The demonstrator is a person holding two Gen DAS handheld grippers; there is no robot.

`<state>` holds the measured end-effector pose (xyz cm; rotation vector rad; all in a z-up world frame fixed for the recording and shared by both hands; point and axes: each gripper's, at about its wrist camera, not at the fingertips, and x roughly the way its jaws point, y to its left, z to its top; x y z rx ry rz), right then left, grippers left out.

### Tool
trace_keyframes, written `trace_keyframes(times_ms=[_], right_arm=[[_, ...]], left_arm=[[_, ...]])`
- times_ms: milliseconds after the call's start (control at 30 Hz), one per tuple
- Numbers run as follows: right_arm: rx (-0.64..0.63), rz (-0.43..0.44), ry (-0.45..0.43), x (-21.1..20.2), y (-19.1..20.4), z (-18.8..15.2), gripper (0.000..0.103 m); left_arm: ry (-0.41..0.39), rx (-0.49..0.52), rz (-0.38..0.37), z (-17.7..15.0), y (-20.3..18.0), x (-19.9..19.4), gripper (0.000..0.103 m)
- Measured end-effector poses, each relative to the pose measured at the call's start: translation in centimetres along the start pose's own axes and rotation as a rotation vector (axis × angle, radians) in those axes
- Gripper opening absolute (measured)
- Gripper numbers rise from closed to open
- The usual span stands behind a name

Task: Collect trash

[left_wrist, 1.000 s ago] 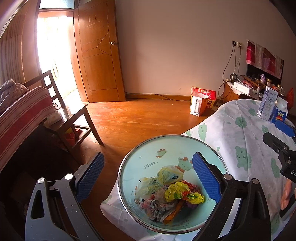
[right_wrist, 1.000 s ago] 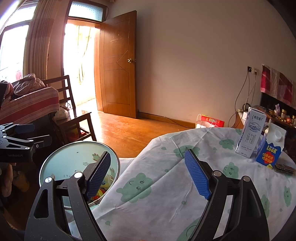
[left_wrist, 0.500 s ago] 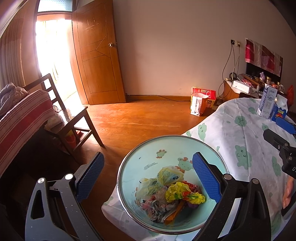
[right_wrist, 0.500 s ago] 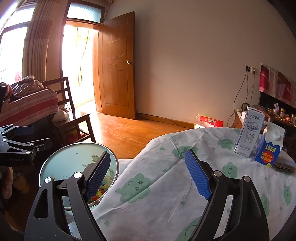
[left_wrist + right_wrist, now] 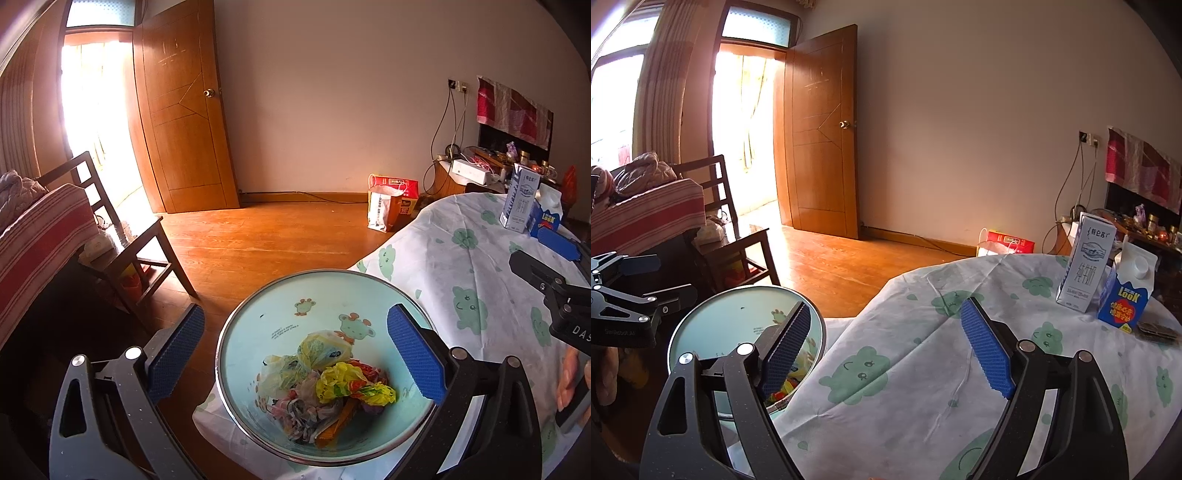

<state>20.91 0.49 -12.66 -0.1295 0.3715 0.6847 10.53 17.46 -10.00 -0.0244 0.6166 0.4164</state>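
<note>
Little has moved: both grippers drift slightly rightward. Left gripper [image 5: 295,354] hangs wide open over the bin [image 5: 258,317] holding wrappers [image 5: 325,384]; right gripper [image 5: 882,350], jaws apart, empty, faces milk cartons [image 5: 1086,266] well away. Reaching carelessly might topple them.

Two cartons [image 5: 1086,262] [image 5: 1128,291], one bin [image 5: 288,295], two tools [image 5: 295,354] [image 5: 886,350], one chair [image 5: 122,236].

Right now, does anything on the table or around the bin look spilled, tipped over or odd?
Nothing stands out. The wrappers lie inside the bin, none spilled on the cloth. The milk carton and the blue carton stand upright side by side. Both grippers, left and right, are open and empty.
</note>
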Motion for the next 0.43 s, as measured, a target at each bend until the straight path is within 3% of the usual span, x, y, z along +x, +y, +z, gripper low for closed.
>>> trace_keyframes(times_ms=[300, 433], right_arm=[[0.023, -0.029, -0.016, -0.3, -0.4, 0.1, 0.085], [0.056, -0.157, 0.029, -1.1, -2.1, 0.7, 0.087]], left_arm=[[-0.004, 0.007, -0.024, 0.3, -0.4, -0.5, 0.097], [0.008, 0.004, -0.042, 0.1, -0.4, -0.4, 0.097]])
